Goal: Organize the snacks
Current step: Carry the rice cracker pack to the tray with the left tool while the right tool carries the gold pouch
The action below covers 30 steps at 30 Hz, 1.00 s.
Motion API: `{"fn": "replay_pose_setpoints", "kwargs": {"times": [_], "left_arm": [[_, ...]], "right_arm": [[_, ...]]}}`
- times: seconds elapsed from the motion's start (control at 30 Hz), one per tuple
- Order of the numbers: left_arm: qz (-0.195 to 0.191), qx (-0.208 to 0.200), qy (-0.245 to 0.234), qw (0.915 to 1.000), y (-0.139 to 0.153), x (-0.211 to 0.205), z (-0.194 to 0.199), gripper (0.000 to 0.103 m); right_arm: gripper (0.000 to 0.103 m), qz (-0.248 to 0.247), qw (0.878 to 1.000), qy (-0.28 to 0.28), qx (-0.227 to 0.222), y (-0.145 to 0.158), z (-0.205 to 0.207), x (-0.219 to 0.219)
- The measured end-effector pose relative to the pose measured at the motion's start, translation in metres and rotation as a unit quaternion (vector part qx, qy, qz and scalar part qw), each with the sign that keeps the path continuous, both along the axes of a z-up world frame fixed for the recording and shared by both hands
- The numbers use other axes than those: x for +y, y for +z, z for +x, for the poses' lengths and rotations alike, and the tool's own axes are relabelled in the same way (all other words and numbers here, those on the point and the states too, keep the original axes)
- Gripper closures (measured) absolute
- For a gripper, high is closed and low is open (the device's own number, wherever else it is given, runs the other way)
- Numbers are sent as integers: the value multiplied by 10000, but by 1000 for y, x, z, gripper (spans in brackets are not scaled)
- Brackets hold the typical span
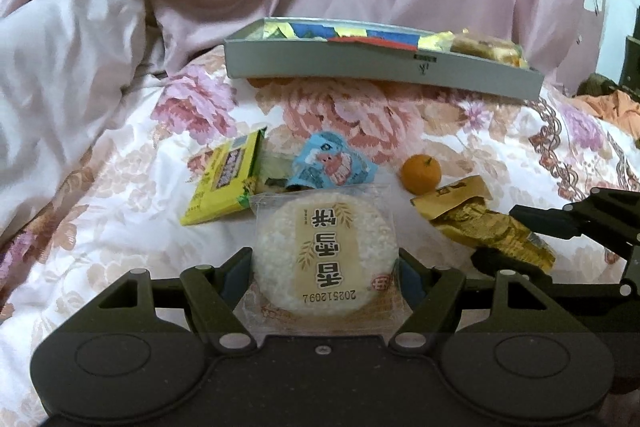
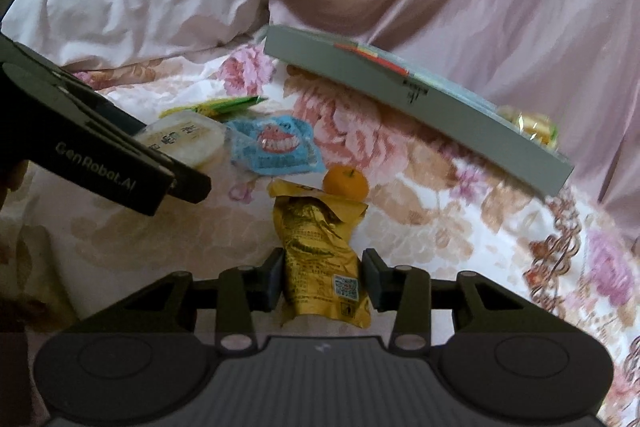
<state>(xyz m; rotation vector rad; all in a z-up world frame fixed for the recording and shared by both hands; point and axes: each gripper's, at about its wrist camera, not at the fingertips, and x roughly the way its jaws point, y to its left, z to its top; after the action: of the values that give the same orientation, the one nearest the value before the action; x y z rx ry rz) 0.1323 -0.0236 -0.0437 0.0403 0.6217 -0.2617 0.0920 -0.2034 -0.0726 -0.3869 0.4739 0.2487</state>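
Left gripper (image 1: 325,267): fingers closed against the rice cake (image 1: 325,253), which lay on the quilt (image 1: 460,131) in front of the box (image 1: 380,67).
Right gripper (image 2: 323,275): pinching the gold packet (image 2: 320,255).
Orange (image 2: 345,181): touching the packet's far end, short of the box.
Blue packet (image 1: 332,165), yellow packet (image 1: 226,183): just beyond the rice cake.

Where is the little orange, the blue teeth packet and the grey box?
little orange (image 1: 421,174), left wrist view, middle of its peel.
blue teeth packet (image 2: 276,146), right wrist view, printed teeth.
grey box (image 1: 360,61), left wrist view, front wall.
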Motion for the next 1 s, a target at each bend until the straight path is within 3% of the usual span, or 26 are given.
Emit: {"fn": "replay_pose_setpoints", "kwargs": {"times": [0.57,0.9,1.0], "left_arm": [[-446,-437,251,9977,33,-3,7,28],[-496,-968,327,9935,84,-18,53,28],[-682,-1008,445,9916,99,-16,71,28]], "right_arm": [[58,182,9965,-154,-801,26,-3,-11],[57,309,9905,-337,-1295,57,20,-29],[57,391,9882,-398,-1426,70,34,-35]]}}
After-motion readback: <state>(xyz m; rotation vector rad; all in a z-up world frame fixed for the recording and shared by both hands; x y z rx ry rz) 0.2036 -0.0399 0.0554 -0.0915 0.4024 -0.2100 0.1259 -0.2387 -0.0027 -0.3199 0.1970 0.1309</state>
